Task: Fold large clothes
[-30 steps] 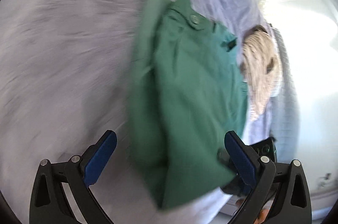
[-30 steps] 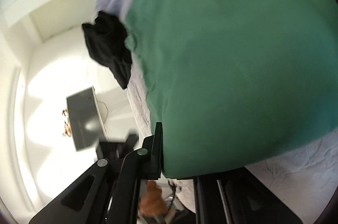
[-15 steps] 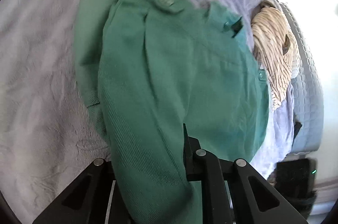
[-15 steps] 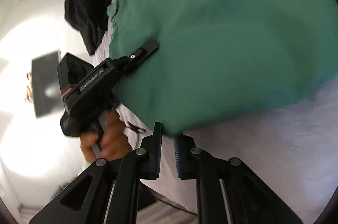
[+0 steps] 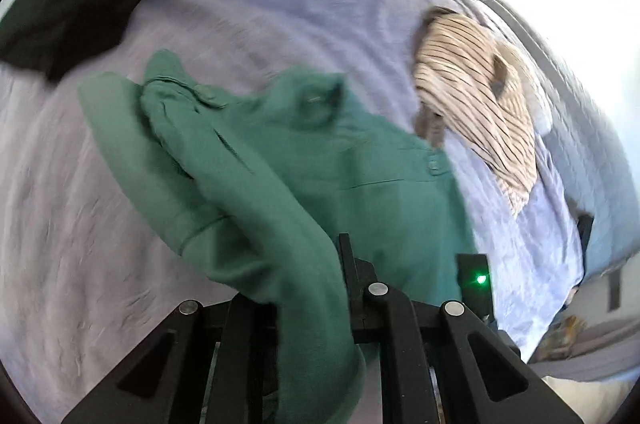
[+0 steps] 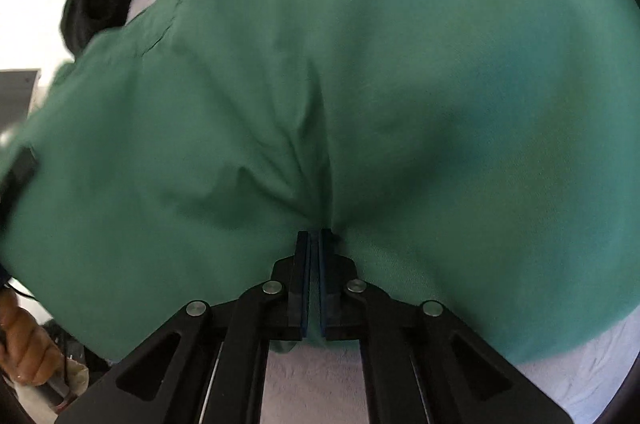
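Green garment (image 5: 304,160) runs lengthwise away (waistband farthest), edge bunched.

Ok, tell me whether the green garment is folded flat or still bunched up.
Bunched, not flat. The green garment lies in rumpled overlapping layers on the lilac bedspread, and both tongs pinch its cloth, the right tongs gathering creases.

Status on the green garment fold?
Done: both tools have closed onto the green garment, left tool, right tool. In hand: it is raised off the bedsheet, bunched. Left: lay it flat folded; striped top and black clothes untouched.
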The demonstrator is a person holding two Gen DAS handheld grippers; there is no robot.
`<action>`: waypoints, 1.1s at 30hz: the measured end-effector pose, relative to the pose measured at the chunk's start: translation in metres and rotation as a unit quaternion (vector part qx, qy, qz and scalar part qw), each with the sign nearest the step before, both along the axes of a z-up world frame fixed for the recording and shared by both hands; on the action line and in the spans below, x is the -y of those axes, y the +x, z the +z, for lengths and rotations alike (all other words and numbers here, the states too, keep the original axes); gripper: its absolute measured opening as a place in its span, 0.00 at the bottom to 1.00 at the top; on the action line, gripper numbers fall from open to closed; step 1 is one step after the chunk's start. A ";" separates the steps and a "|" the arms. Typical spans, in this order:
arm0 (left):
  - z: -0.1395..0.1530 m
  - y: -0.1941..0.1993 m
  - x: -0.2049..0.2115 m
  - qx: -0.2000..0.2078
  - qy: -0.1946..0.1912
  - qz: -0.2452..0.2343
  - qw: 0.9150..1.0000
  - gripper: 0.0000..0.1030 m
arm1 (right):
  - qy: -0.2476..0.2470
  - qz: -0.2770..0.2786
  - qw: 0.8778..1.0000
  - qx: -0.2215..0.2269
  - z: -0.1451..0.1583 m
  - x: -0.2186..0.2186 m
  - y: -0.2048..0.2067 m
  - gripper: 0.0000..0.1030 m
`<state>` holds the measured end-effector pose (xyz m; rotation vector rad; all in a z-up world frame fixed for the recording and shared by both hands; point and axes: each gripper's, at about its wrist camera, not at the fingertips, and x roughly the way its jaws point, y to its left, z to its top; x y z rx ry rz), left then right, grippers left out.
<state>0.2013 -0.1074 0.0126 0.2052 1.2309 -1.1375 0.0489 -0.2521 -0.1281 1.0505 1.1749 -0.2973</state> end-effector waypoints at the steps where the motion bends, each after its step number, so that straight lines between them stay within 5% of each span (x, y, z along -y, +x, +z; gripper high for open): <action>1: 0.012 -0.015 0.016 0.014 -0.004 -0.013 1.000 0.15 | 0.010 0.006 1.000 0.010 0.004 0.002 -0.003 0.02; 7: 0.032 -0.100 0.106 0.091 0.003 -0.082 0.992 0.15 | 0.024 -0.044 0.995 0.090 0.042 0.057 -0.081 0.04; 11: 0.000 -0.156 0.167 0.098 0.029 -0.125 0.987 0.16 | 0.021 -0.116 0.989 0.089 0.033 0.116 -0.148 0.10; 15: -0.053 -0.189 0.195 0.096 0.099 -0.141 0.980 0.16 | 0.076 -0.162 0.979 0.094 0.003 0.147 -0.178 0.10; 19: -0.049 -0.191 0.184 0.068 0.069 -0.129 0.987 0.72 | 0.118 -0.190 0.967 0.124 -0.009 0.158 -0.197 0.10; 23: -0.011 -0.186 0.170 0.062 0.015 -0.146 0.987 0.79 | 0.146 -0.216 0.950 0.170 -0.006 0.174 -0.211 0.16; 24: -0.002 -0.182 0.164 0.071 0.004 -0.138 0.988 0.79 | 0.148 -0.224 0.945 0.187 -0.002 0.173 -0.206 0.25; 26: 0.013 -0.159 0.143 0.090 -0.011 -0.101 0.991 0.79 | 0.152 -0.239 0.932 0.225 0.006 0.182 -0.202 0.76; 29: 0.008 -0.114 0.113 0.113 0.013 -0.019 0.993 0.79 | 0.180 -0.226 0.918 0.270 0.010 0.197 -0.186 0.77; 33: -0.036 -0.059 0.070 0.106 0.095 0.088 0.986 0.79 | 0.158 -0.164 0.945 0.235 0.012 0.204 -0.140 0.75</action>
